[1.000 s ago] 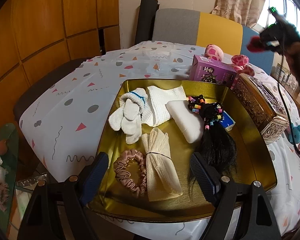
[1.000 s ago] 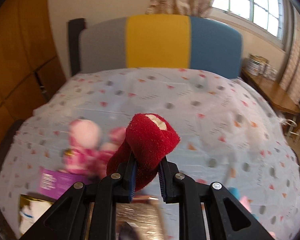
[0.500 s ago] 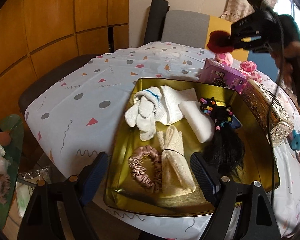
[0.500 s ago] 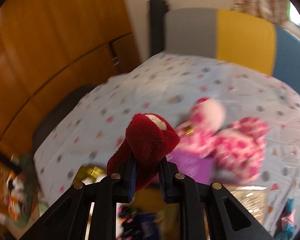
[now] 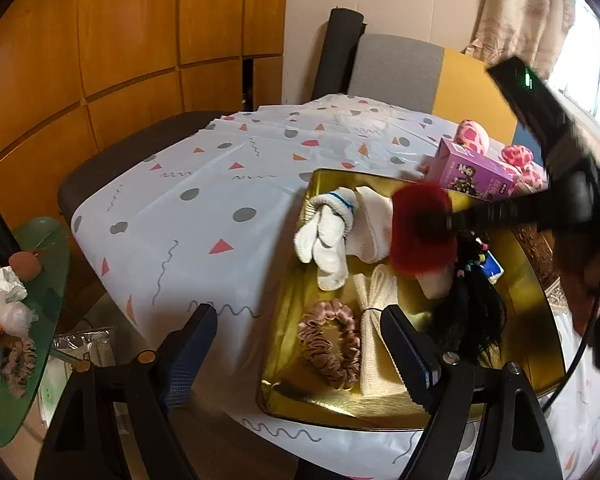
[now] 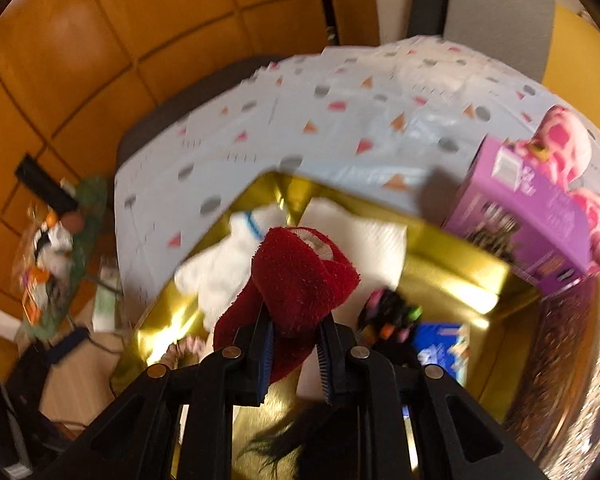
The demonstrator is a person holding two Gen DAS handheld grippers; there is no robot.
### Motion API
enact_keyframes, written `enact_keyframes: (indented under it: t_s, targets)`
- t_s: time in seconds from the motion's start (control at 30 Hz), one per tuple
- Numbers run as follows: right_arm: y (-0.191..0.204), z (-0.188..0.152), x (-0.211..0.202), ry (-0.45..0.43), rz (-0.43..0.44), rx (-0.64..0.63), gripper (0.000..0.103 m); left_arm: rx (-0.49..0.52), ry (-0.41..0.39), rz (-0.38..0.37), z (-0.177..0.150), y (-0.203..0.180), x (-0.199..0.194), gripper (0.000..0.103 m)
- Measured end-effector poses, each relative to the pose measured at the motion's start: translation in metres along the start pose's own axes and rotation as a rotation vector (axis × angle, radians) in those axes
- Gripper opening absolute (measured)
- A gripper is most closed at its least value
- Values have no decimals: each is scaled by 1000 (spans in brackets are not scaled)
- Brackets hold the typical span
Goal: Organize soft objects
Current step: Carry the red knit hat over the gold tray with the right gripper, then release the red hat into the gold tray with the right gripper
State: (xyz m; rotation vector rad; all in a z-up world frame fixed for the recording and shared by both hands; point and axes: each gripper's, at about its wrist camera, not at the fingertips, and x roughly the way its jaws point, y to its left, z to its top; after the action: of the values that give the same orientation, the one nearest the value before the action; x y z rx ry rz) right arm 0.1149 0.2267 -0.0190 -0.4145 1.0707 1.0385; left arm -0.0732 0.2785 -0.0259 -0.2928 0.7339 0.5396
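My right gripper [image 6: 294, 354] is shut on a red fuzzy sock [image 6: 300, 280] and holds it above the gold tray [image 6: 452, 276]; in the left wrist view the red sock [image 5: 420, 232] hangs over the tray [image 5: 340, 404]. In the tray lie white socks [image 5: 328, 236], a white cloth [image 5: 374, 220], a pink scrunchie [image 5: 330, 344], a cream bundle [image 5: 376, 336] and a black hairpiece [image 5: 472, 312]. My left gripper [image 5: 300, 352] is open and empty at the tray's near left corner.
A purple box [image 5: 472, 172] and pink spotted plush toys [image 5: 474, 138] sit behind the tray. An ornate metal box [image 5: 544, 260] stands to its right. A green side table [image 5: 28, 280] with clutter is at the left. A chair [image 5: 396, 68] is behind the table.
My right gripper has swung left and down with the red sock, from beyond the tray to above its middle. My left gripper has shifted left, staying open.
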Motion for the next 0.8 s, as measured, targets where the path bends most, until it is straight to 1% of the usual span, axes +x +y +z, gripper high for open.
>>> enact_keyframes:
  t_s: [0.1, 0.17, 0.23, 0.37, 0.47, 0.53, 0.63, 0.7, 0.8]
  targets:
    - [9, -10, 14, 47, -32, -40, 18, -9, -7, 7, 0, 3, -2, 84]
    - [16, -14, 23, 64, -70, -66, 18, -11, -10, 8, 0, 3, -3, 84]
    - [20, -14, 31, 67, -105, -84, 18, -10, -10, 8, 0, 3, -4, 84]
    - [24, -15, 46, 74, -142, -91, 22, -9, -11, 9, 0, 3, -4, 84]
    - [20, -17, 47, 73, -130, -54, 24, -12, -11, 9, -1, 2, -4, 84]
    - [16, -18, 43, 61, -118, -14, 32, -13, -9, 10, -1, 2, -3, 84]
    - [10, -20, 34, 34, -115, 26, 37, -14, -5, 9, -1, 2, -3, 84]
    - [6, -21, 27, 13, -106, 54, 40, -11, -4, 9, -1, 2, -2, 84]
    - [3, -23, 16, -24, -107, 74, 40, -12, -5, 4, -1, 1, -3, 85]
